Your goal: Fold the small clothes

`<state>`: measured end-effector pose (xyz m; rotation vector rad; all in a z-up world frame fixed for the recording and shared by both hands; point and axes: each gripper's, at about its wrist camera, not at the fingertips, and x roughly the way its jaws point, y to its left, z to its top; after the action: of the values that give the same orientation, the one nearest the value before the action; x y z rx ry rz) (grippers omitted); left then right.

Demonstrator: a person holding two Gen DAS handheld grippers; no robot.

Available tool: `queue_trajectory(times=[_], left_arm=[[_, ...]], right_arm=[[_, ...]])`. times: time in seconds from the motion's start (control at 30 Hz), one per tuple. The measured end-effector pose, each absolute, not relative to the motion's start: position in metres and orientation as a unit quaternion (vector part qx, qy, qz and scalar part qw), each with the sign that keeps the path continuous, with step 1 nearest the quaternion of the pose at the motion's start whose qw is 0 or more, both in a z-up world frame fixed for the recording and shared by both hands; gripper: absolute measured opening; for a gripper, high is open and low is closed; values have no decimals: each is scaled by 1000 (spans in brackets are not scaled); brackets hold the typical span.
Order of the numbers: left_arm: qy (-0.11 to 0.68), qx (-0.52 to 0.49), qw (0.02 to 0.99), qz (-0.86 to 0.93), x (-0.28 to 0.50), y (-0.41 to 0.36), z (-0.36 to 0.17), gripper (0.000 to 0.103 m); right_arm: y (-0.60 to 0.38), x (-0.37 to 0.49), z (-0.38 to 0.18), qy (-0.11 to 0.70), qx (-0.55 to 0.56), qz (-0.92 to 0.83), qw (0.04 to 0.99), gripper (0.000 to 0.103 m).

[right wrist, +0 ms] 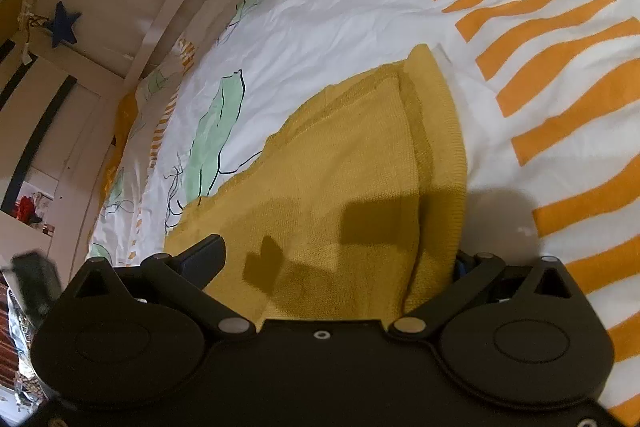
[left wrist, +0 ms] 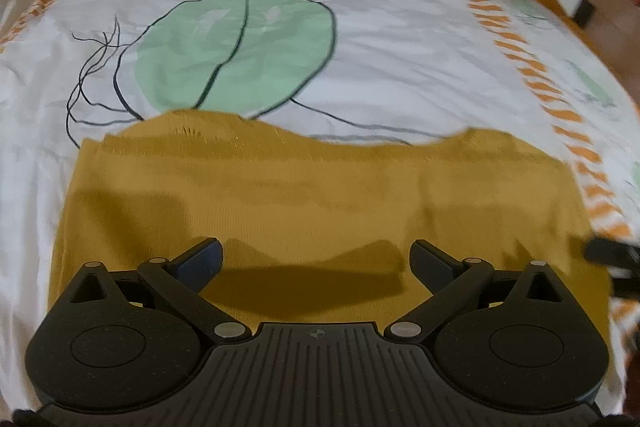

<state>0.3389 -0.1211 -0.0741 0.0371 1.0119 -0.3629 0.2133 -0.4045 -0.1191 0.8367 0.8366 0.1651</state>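
Hovering spread wide, the left gripper [left wrist: 318, 259] and right gripper [right wrist: 340, 259] straddle the mustard knit [left wrist: 280, 195], holding nothing.

A white bedsheet [left wrist: 380, 39] printed with green leaves [left wrist: 236, 47] and orange stripes [right wrist: 540, 39] covers the bed. A blue star [right wrist: 63, 23] hangs on the pale wooden bed frame [right wrist: 160, 23].
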Motion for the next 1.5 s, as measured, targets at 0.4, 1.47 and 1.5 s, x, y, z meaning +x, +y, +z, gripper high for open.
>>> queue_trajectory(times=[0.4,1.47,1.5], left_arm=[[476,26,871,-118,361,-132,-86,102],[463,-48,880,-93,332,11,-47,101],[462,-49,880,-94,333,11,-45,101]], right_arm=[[-407,214,-120,396,395,83,825,103],[-396,218,-123,364,365,147,845,103],[-394,218,-122,363,360,146,847,101]])
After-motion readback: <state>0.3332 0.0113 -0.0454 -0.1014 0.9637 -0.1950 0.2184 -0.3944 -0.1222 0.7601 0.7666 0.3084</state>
